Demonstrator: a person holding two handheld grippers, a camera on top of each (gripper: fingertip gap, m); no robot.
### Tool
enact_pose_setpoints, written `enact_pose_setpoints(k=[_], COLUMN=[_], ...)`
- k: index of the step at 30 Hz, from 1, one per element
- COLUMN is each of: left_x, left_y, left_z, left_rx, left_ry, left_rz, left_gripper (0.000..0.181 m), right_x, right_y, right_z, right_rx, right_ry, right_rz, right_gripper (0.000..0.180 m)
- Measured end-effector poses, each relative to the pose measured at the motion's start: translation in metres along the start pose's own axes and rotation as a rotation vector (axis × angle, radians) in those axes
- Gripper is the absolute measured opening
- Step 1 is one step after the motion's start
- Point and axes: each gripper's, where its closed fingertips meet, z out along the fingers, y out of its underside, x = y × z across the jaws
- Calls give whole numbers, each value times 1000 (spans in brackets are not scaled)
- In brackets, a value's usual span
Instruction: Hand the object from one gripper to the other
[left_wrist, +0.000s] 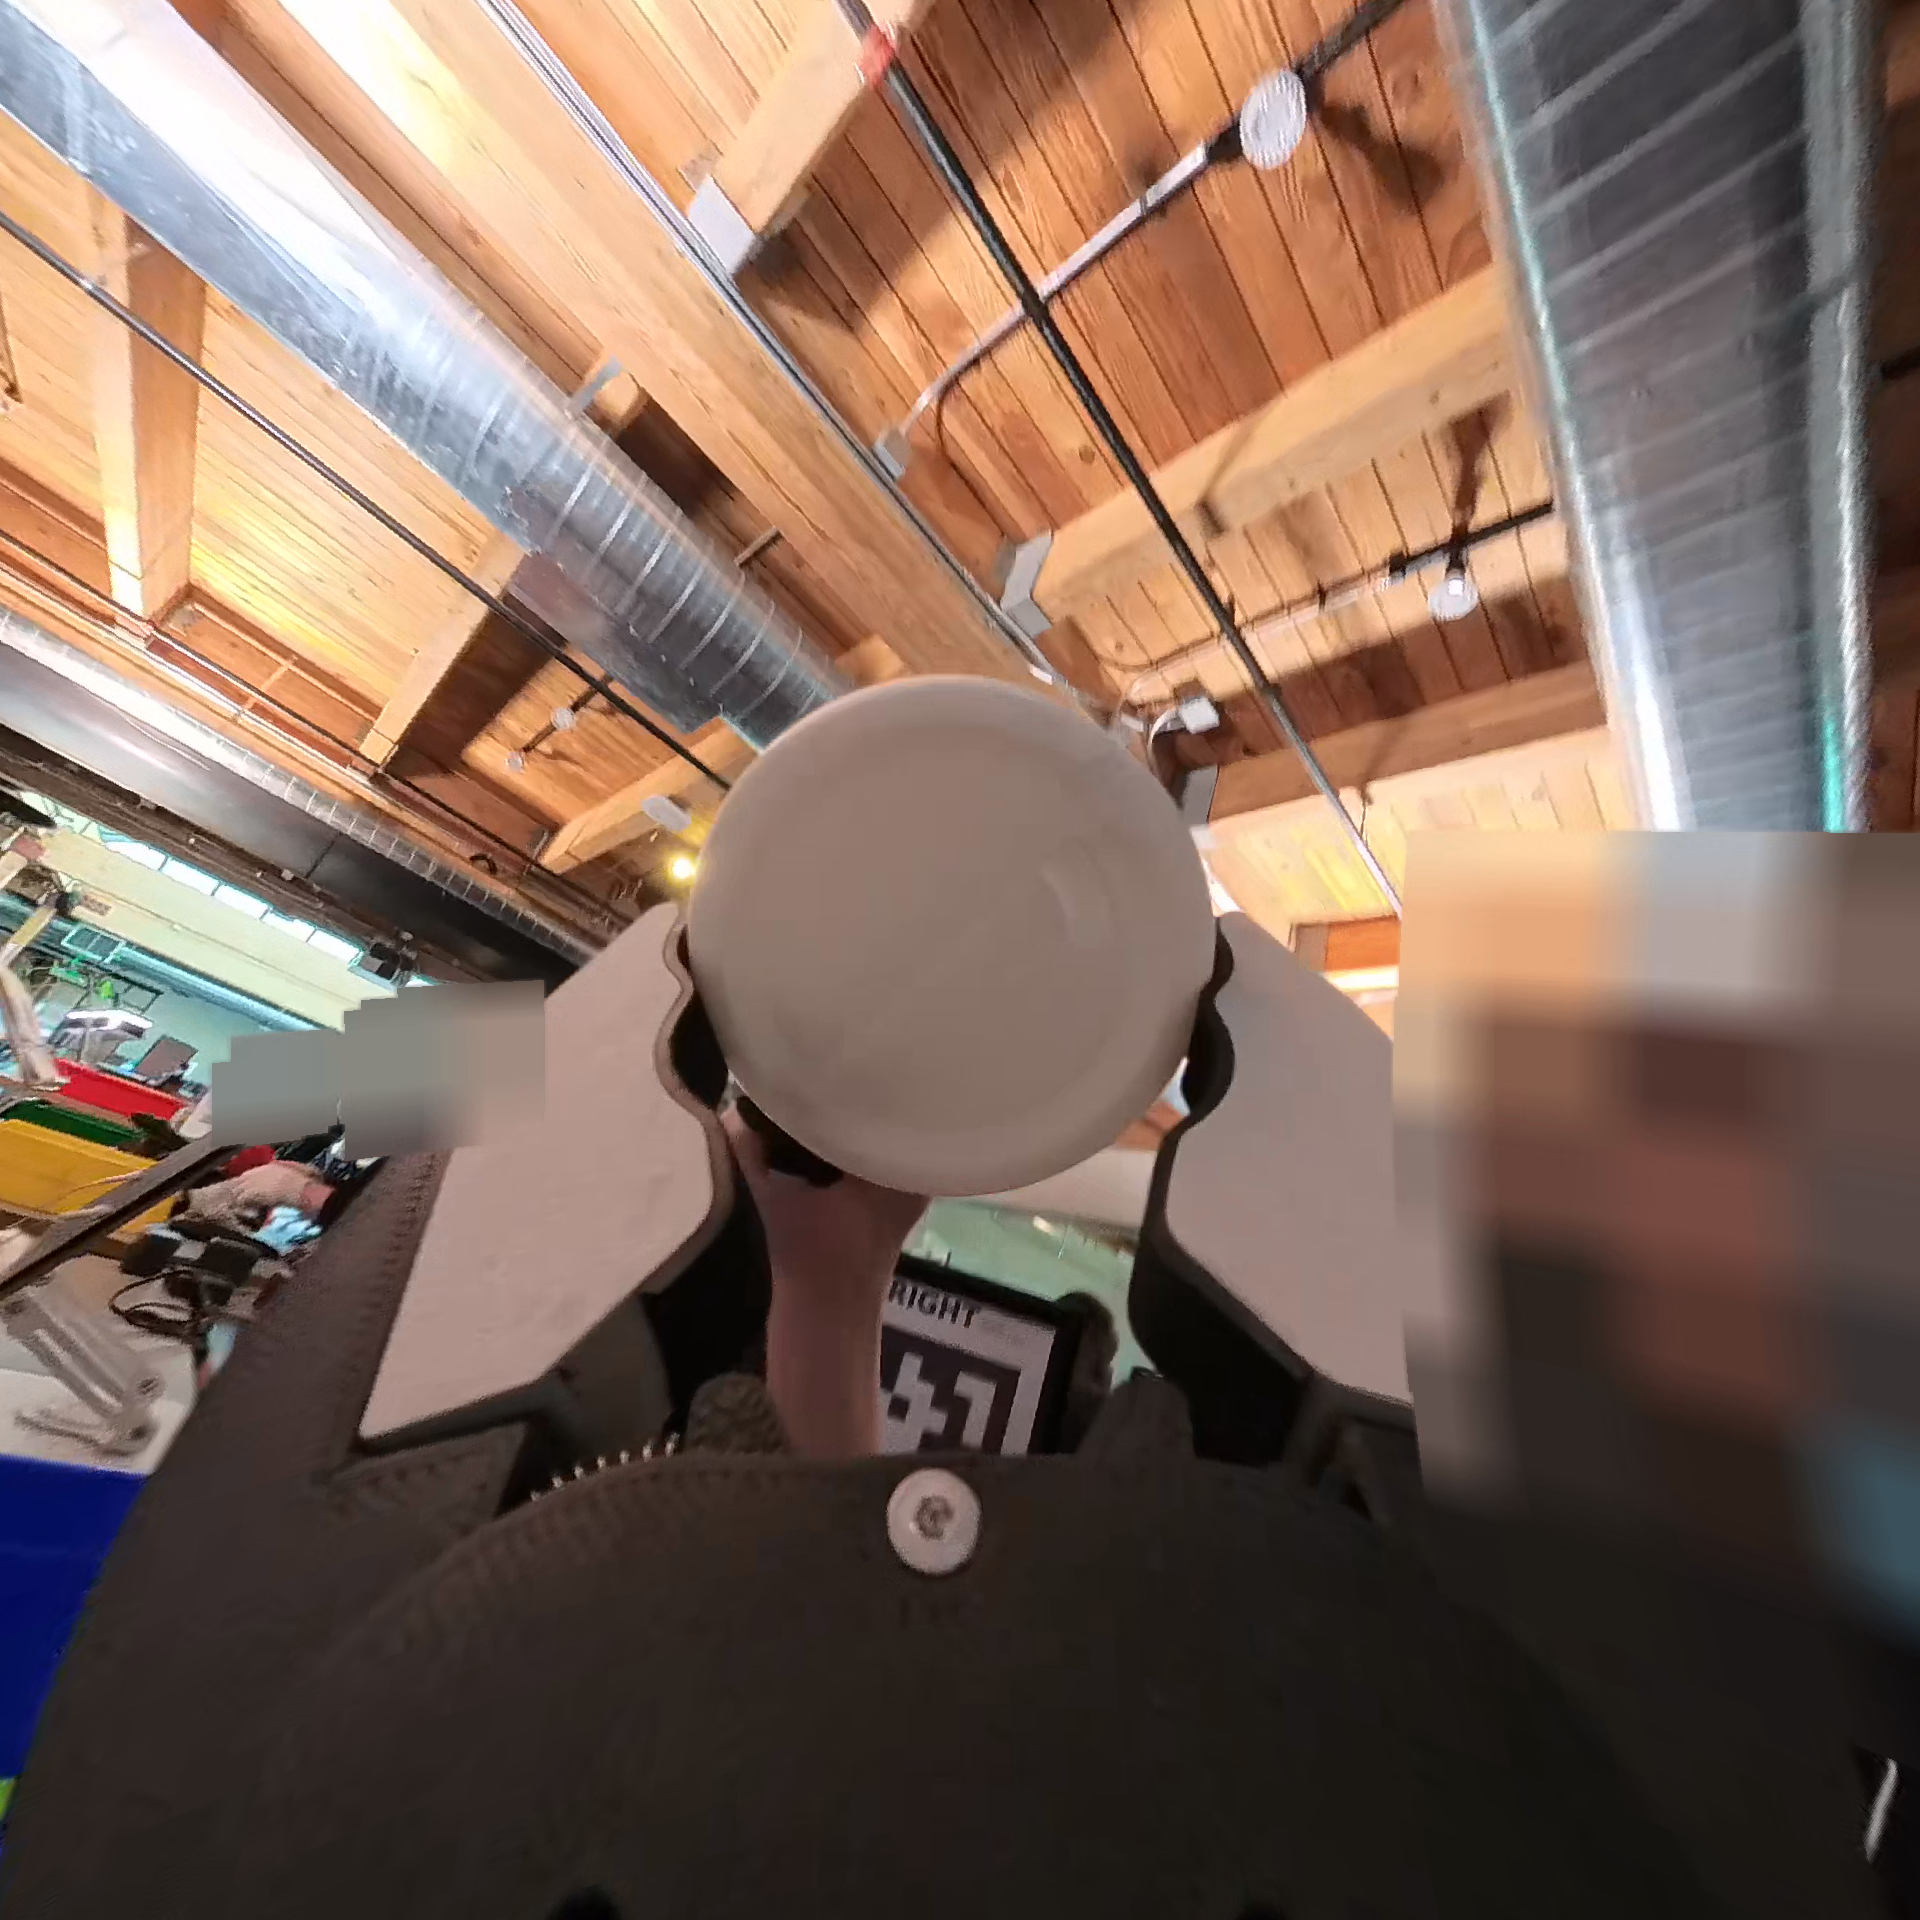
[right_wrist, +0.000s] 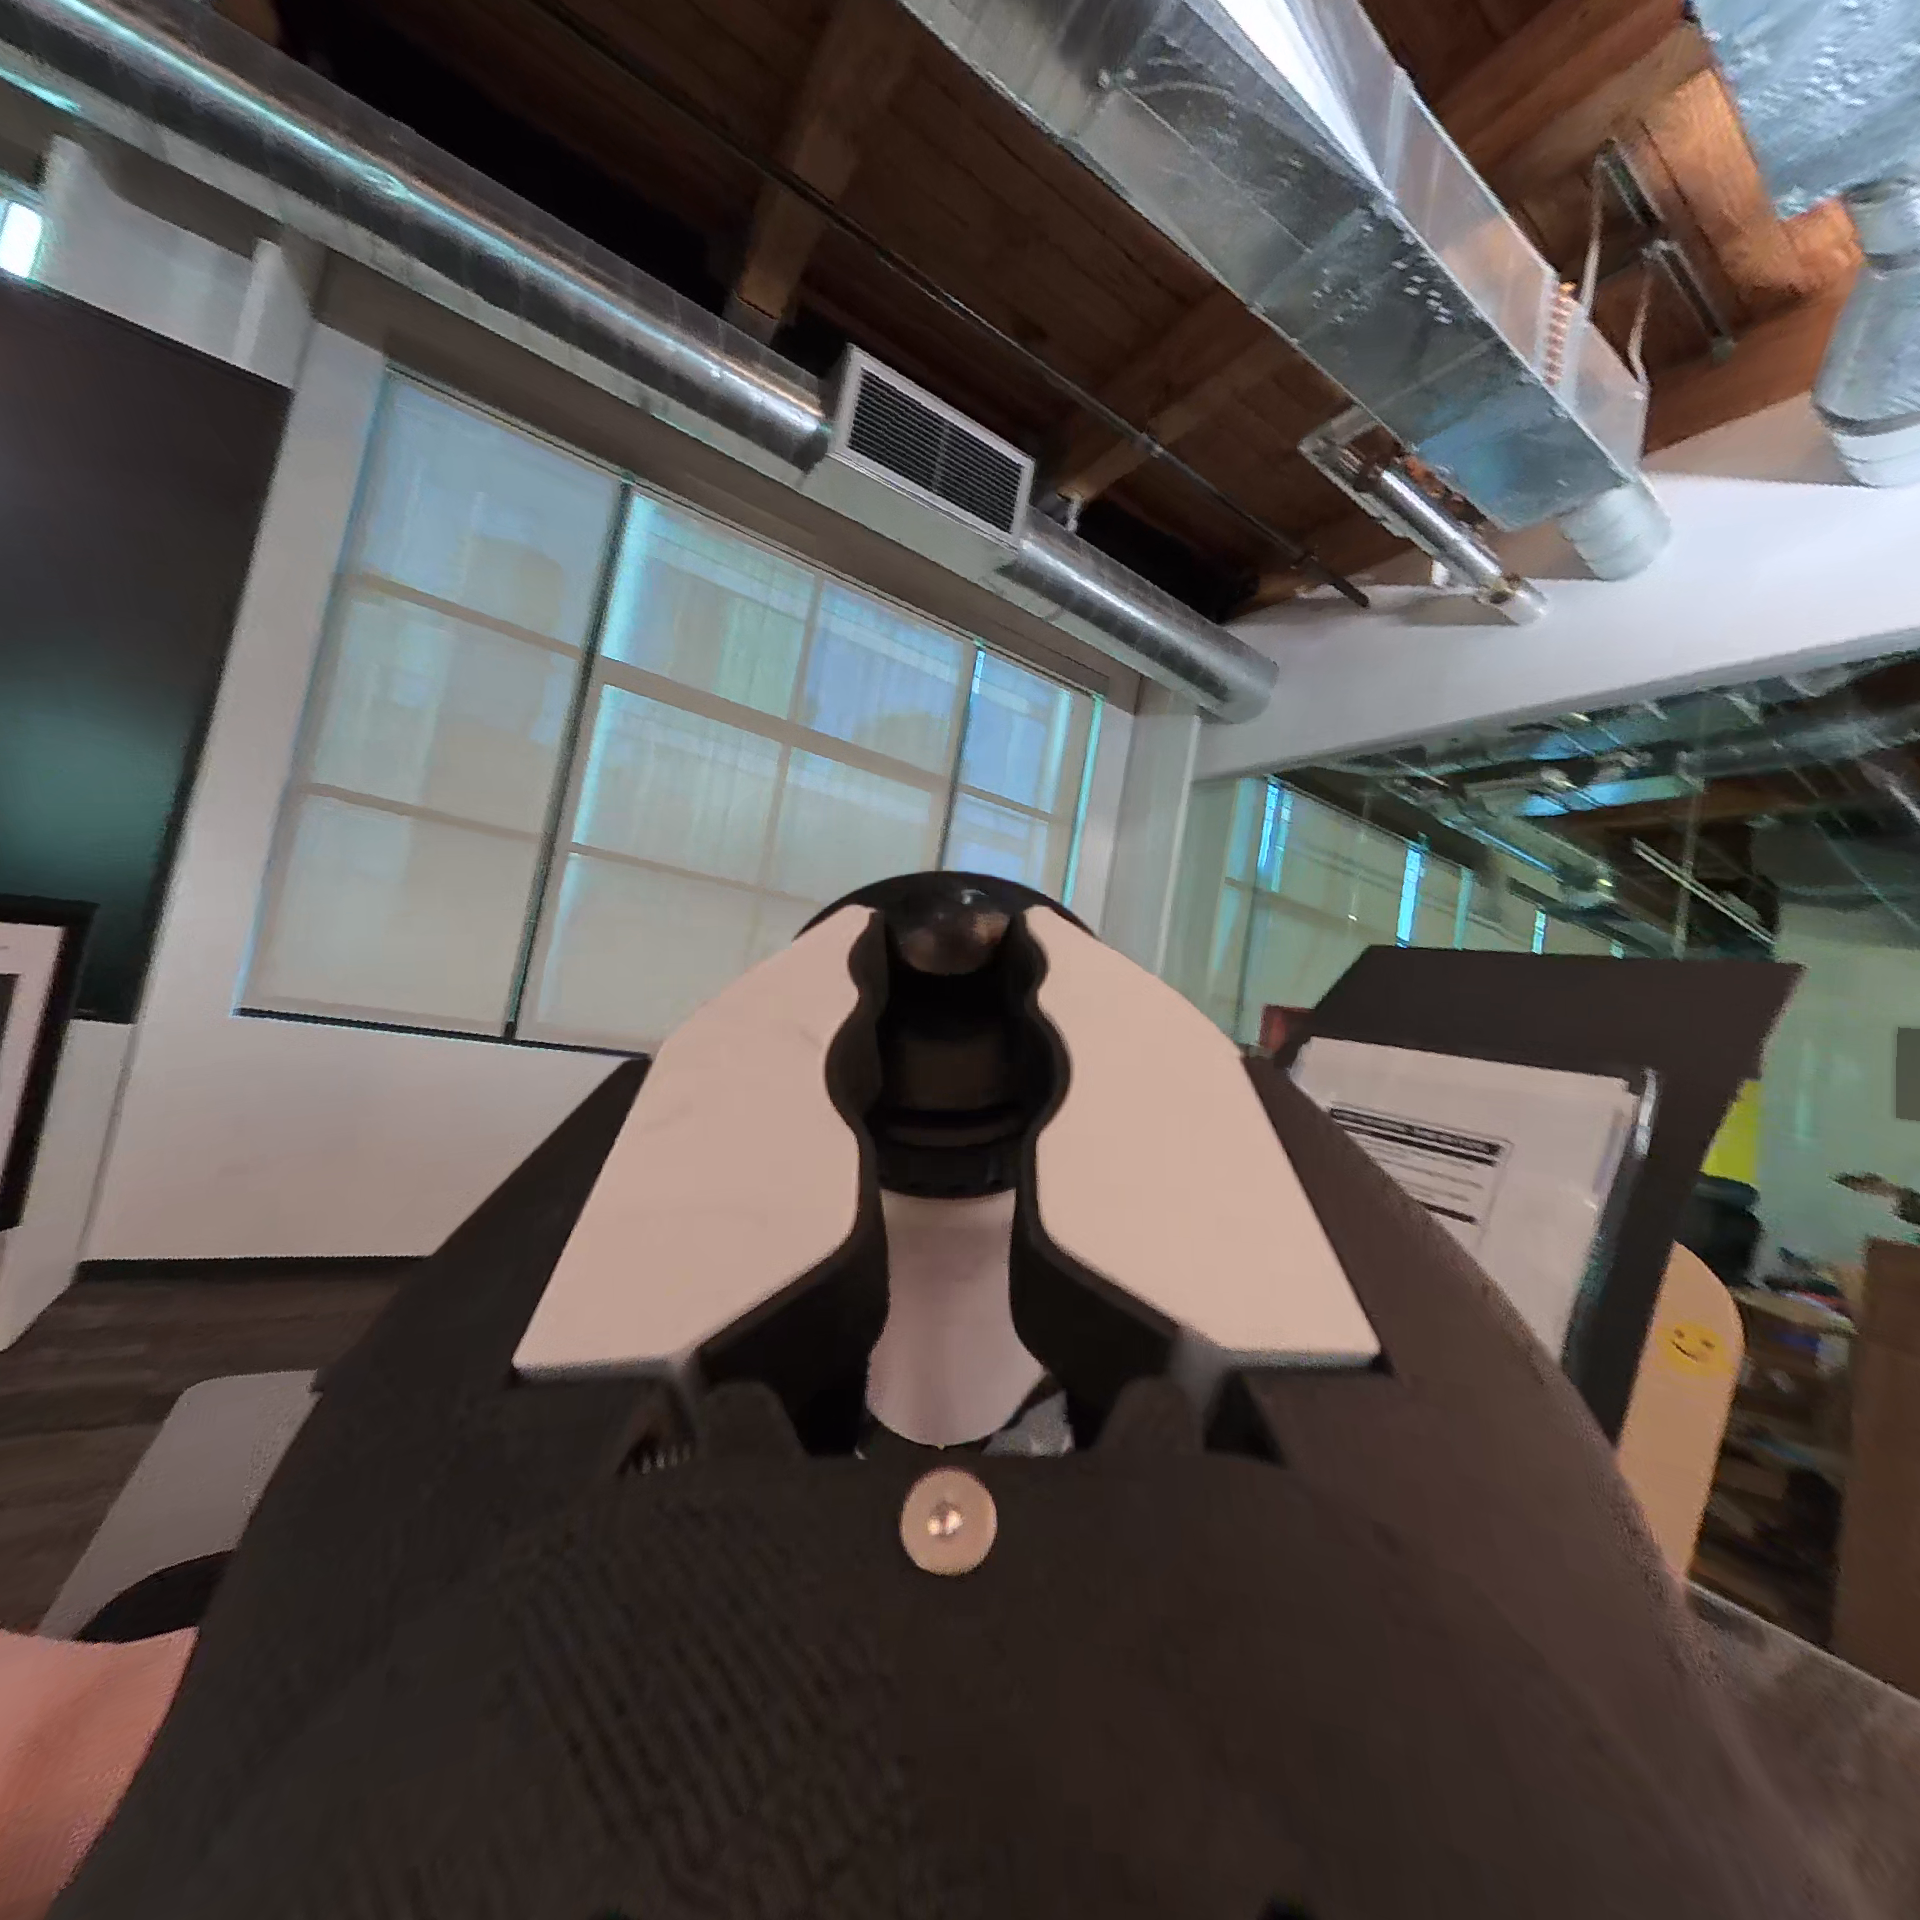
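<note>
Left wrist view, frame centre: left tool (left_wrist: 951, 997) clamped on white bottle (left_wrist: 951, 935) base — right wrist view, centre: right tool (right_wrist: 945, 997) pinching black cap (right_wrist: 943, 1039), narrow.

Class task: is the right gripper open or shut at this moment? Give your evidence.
Shut. In the right wrist view the right gripper has its white-faced fingers closed on the black-capped neck of a white bottle.
</note>
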Motion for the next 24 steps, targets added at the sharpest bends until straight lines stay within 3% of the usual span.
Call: enact_pose_setpoints(k=[1,5,13,24], left_x=[-3,-13,-12,-29], left_y=[-2,-6,6,9], left_z=[-1,-5,-5,-12], left_rx=[27,95,-13,116], left_ry=[-5,-17,-11,19], left_rz=[-17,-67,-36,-157], left_gripper=[89,88,87,91], right_x=[4,11,19,31], right_y=[2,8,7,17], right_z=[0,0,-9,5], right_rx=[-16,-52,-120,-269], right_ry=[26,77,57,122], right_rz=[-9,-40,89,69], right_gripper=[22,23,22,22])
